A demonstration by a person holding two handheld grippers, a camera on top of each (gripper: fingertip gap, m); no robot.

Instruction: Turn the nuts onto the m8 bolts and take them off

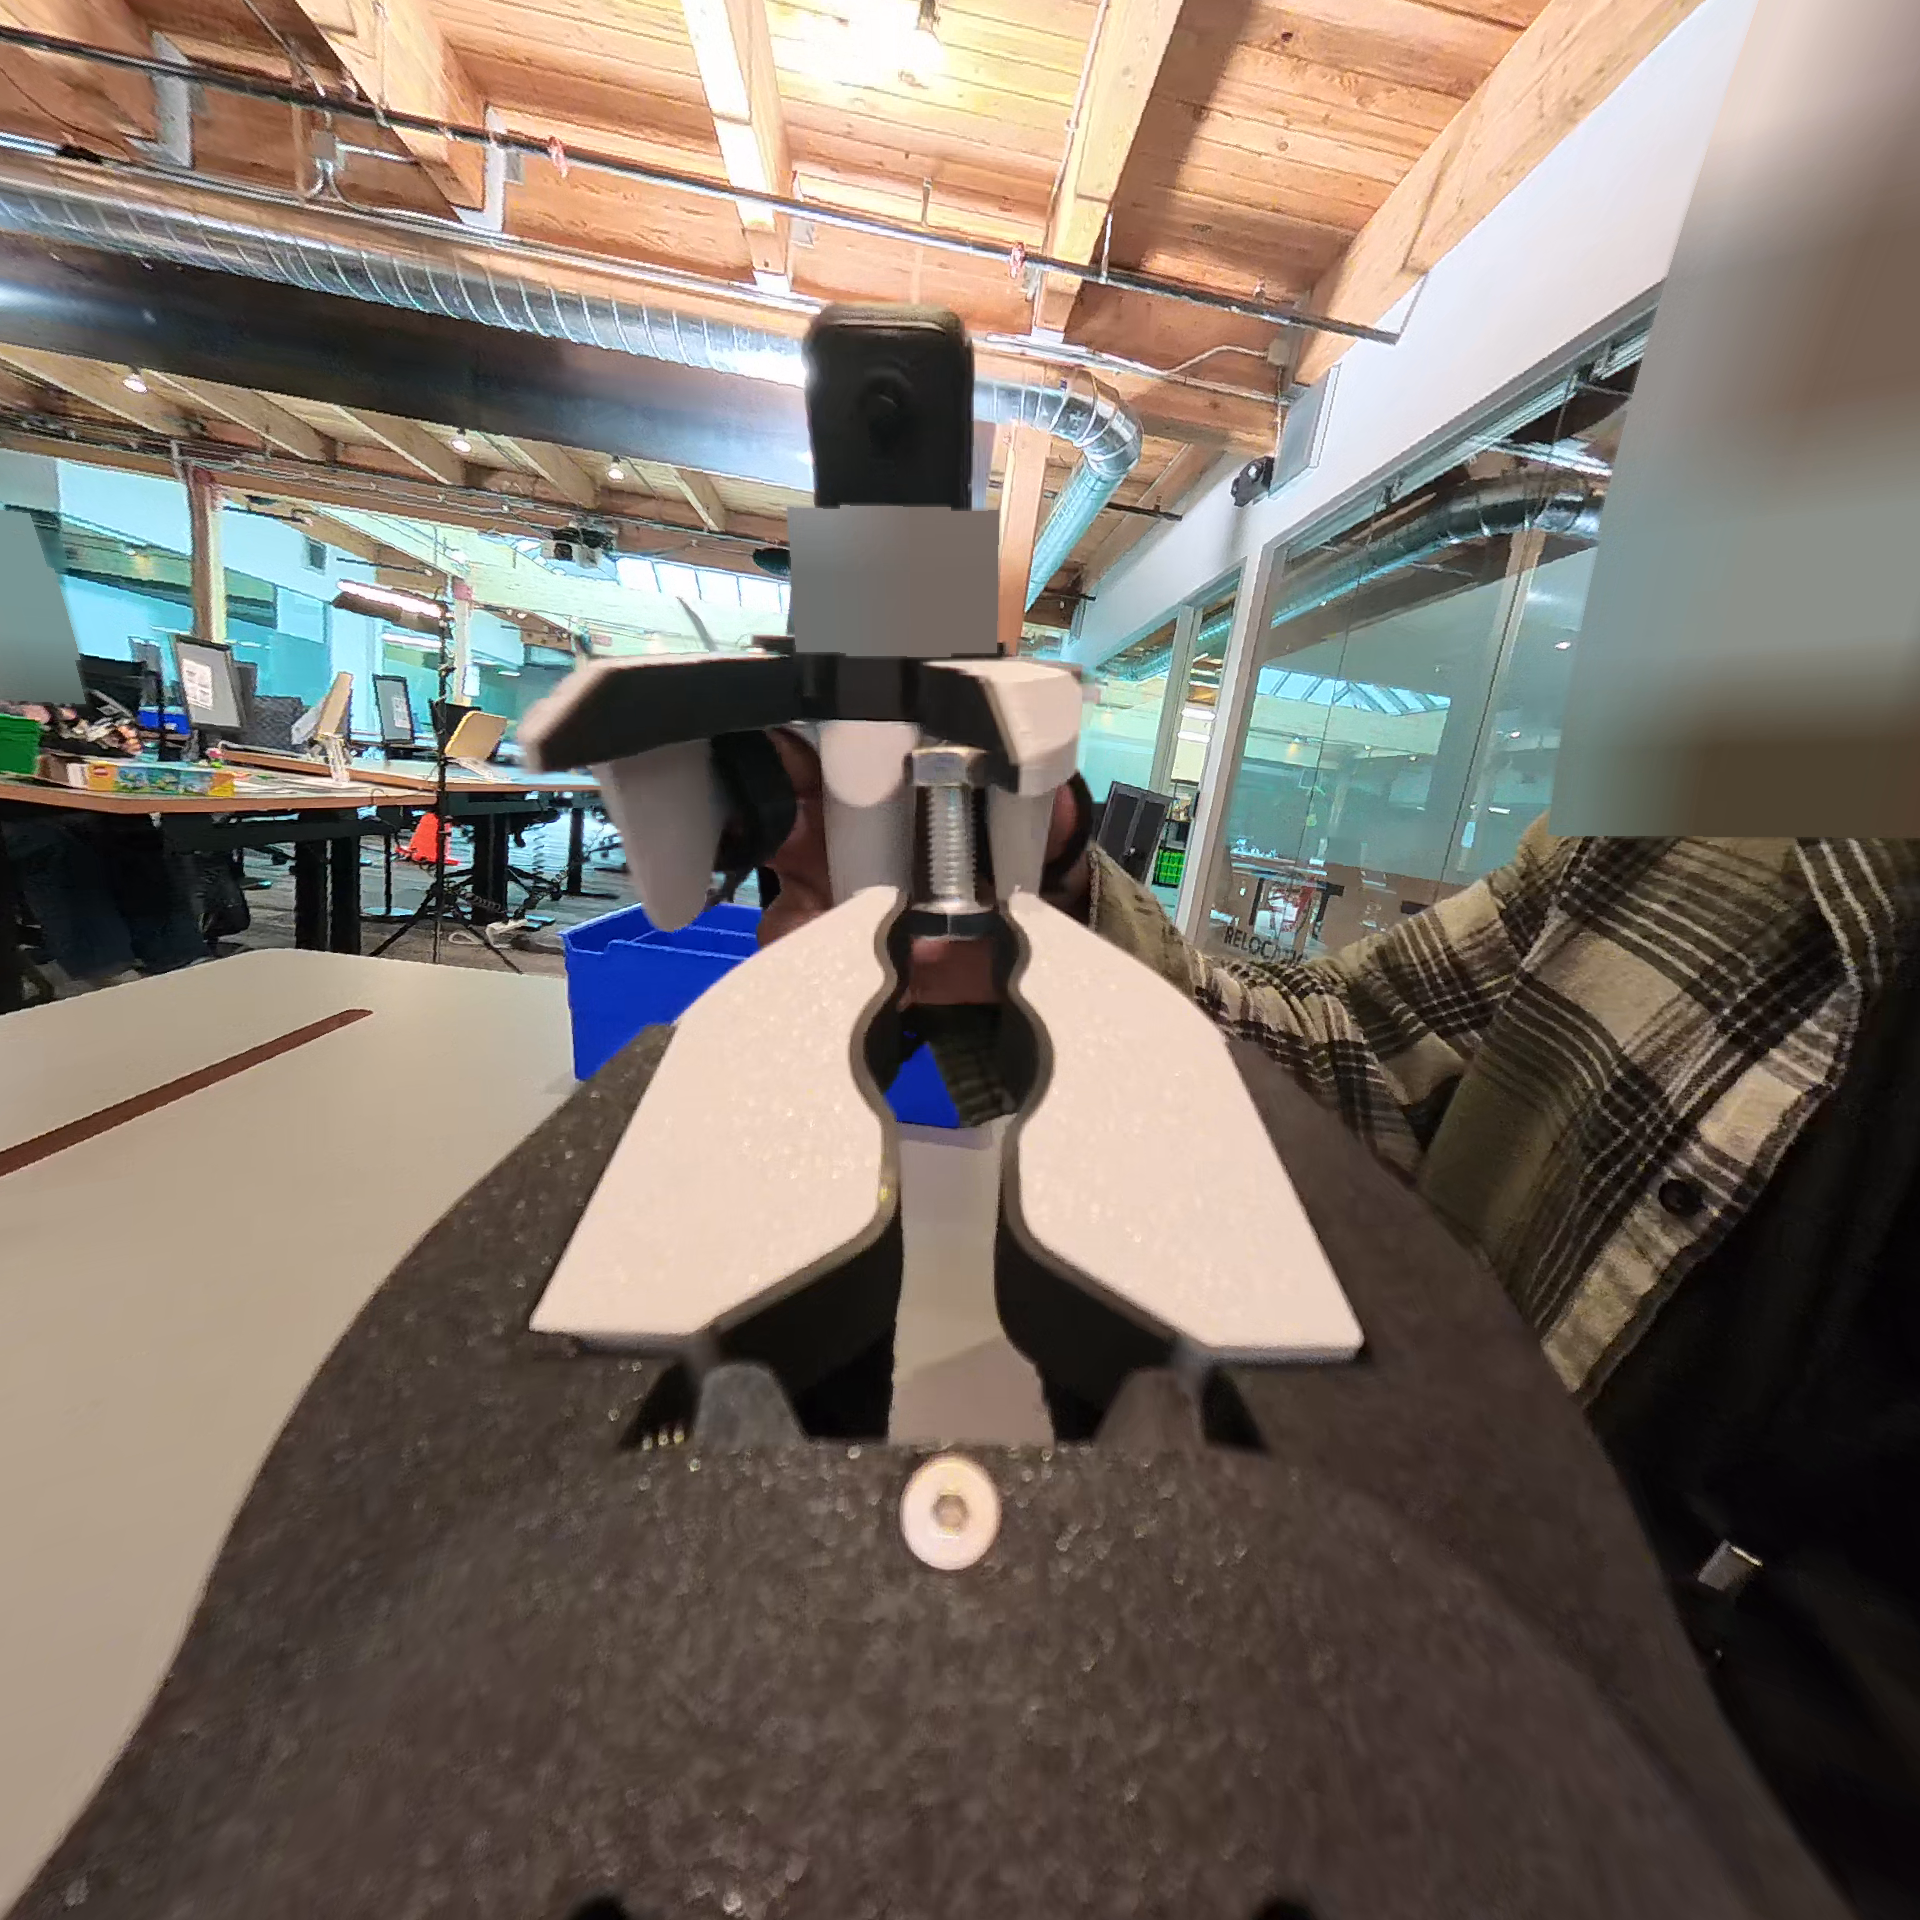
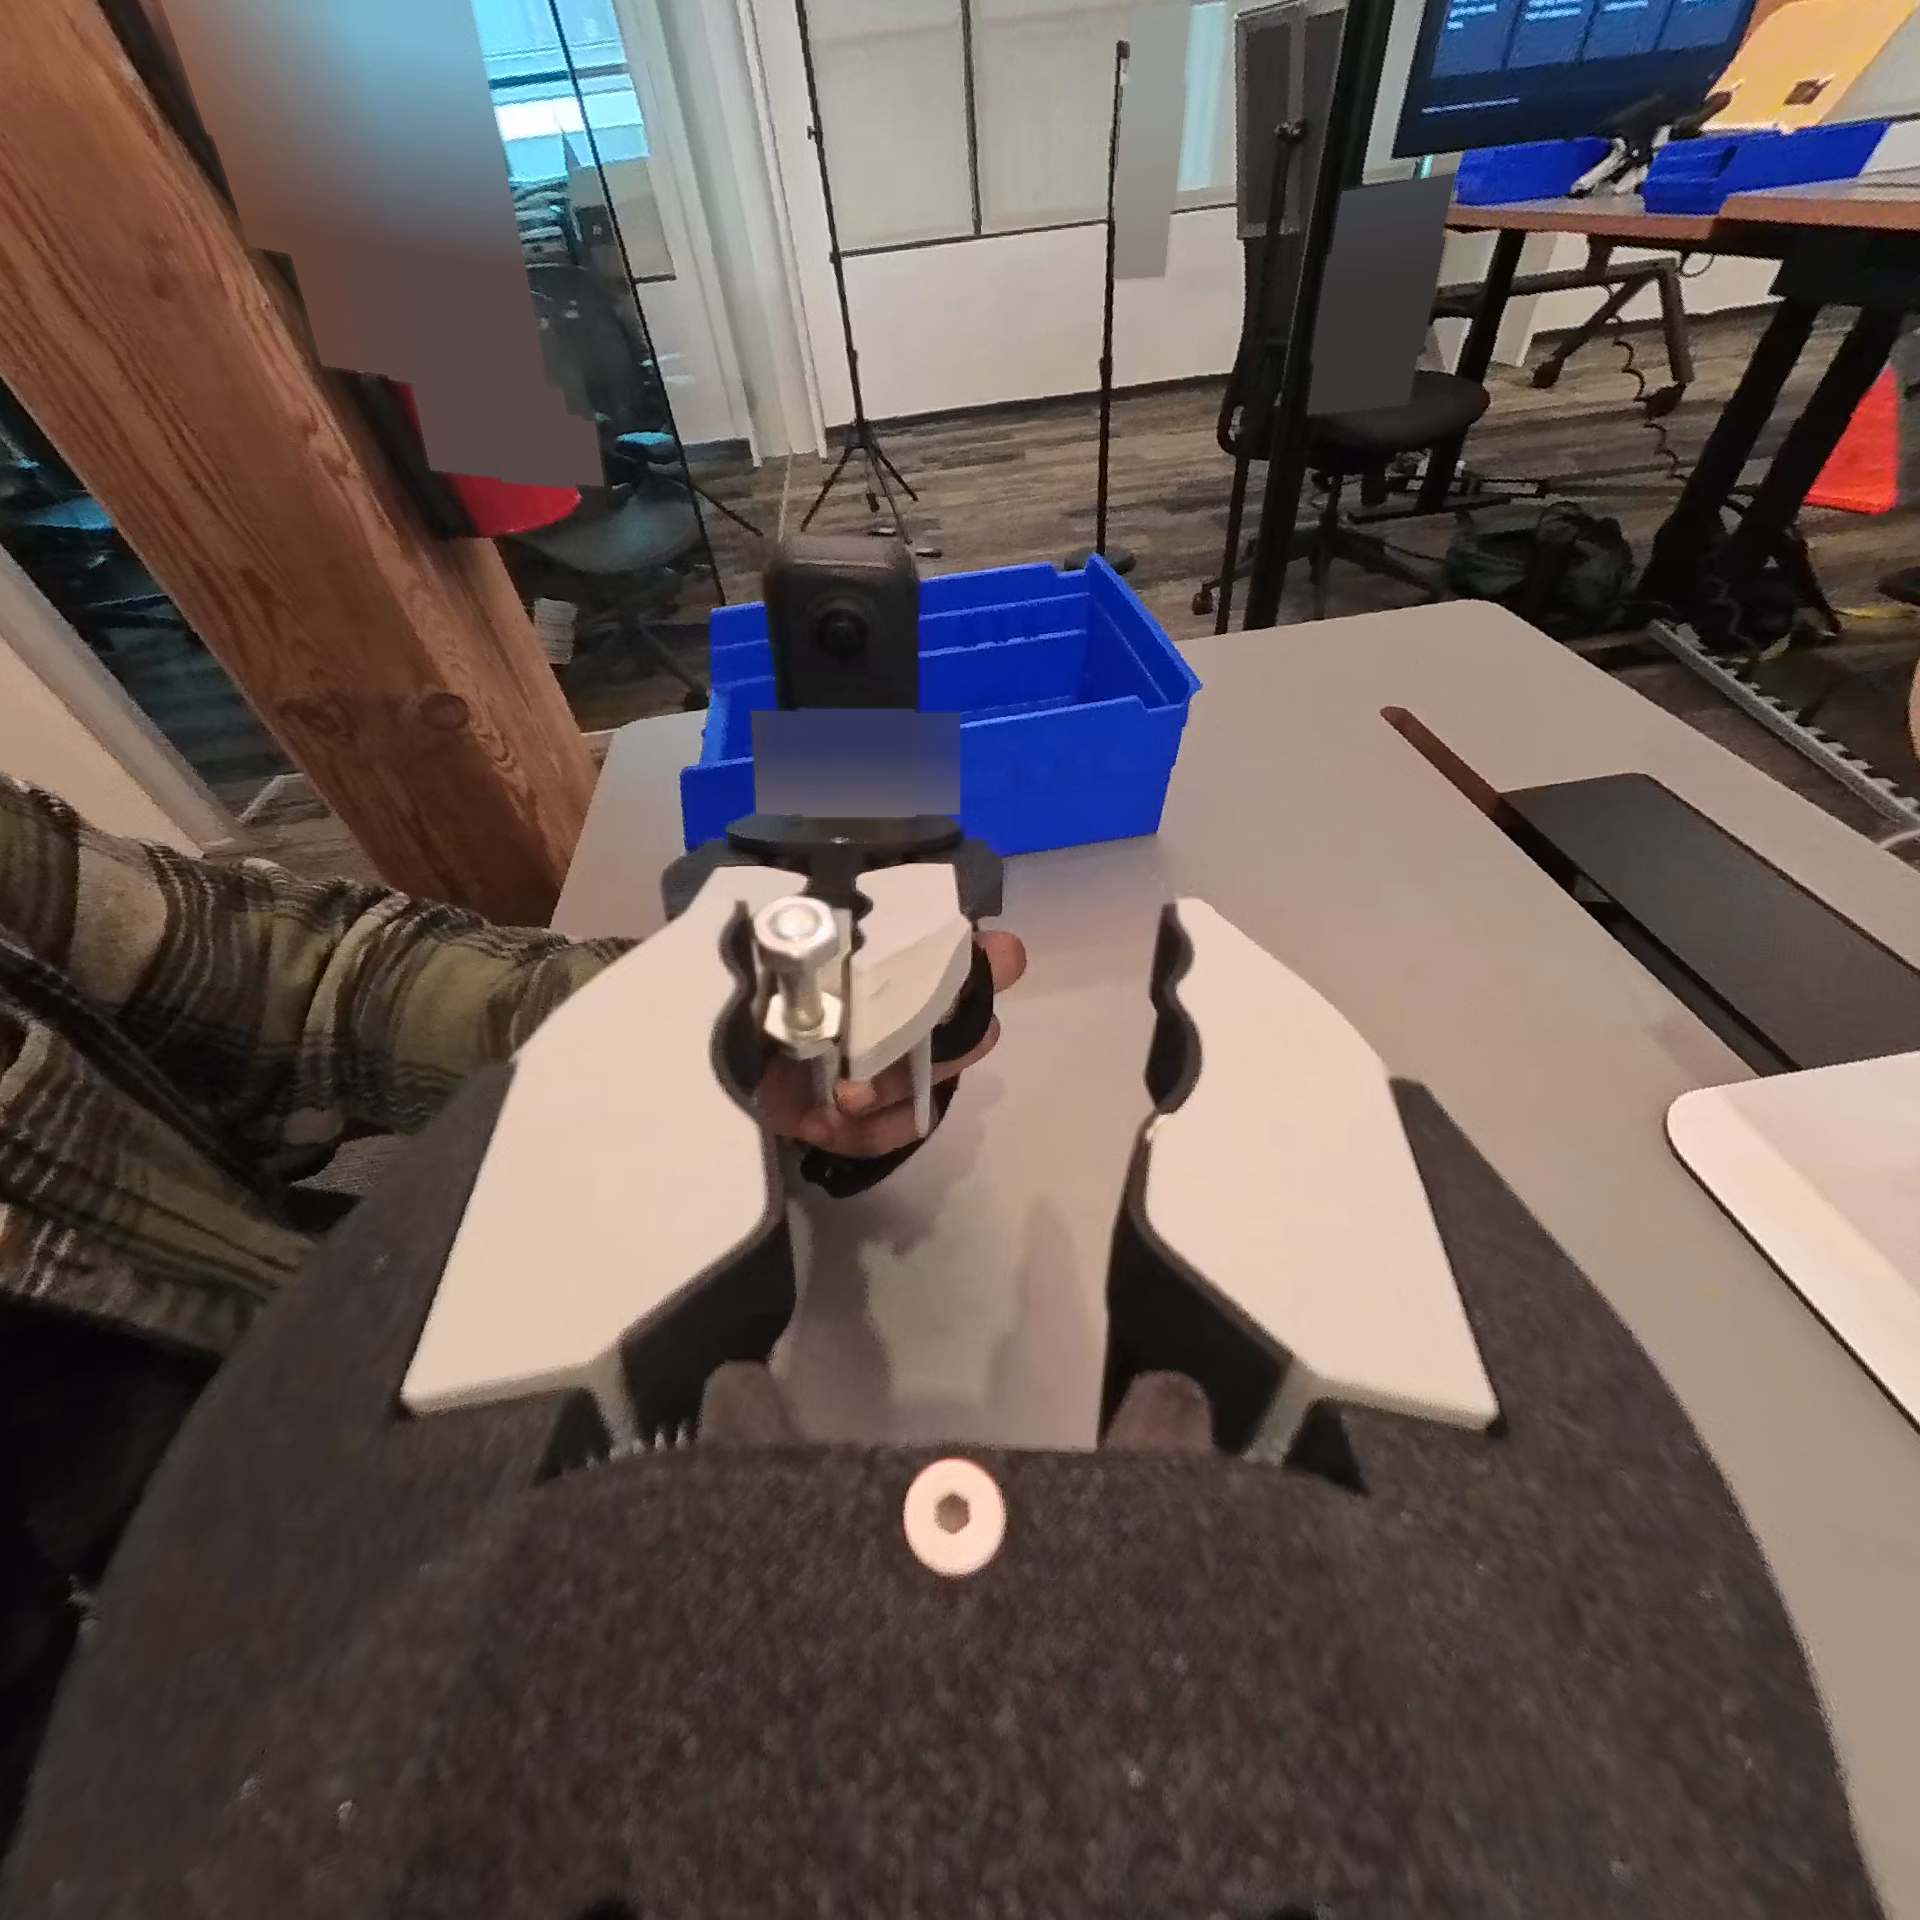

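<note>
We see the left gripper (image 2: pixel 805 997) clamped on the nut (image 2: pixel 798 1016), keeping the silver bolt (image 2: pixel 795 971) upright in mid-air above the grey table (image 2: pixel 1351 831); the right gripper (image 2: pixel 945 997) spreads wide around the bolt's head, pads apart from it, probably to grab and spin it

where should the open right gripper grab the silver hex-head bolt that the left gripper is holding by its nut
Judging by its pose, the hex head. The bolt stands out from the left gripper, whose fingers clamp the silver nut, leaving the head and bare thread free. The right gripper, jaws wide apart, should probably close across the head's flats, approaching along the bolt's axis.
</note>
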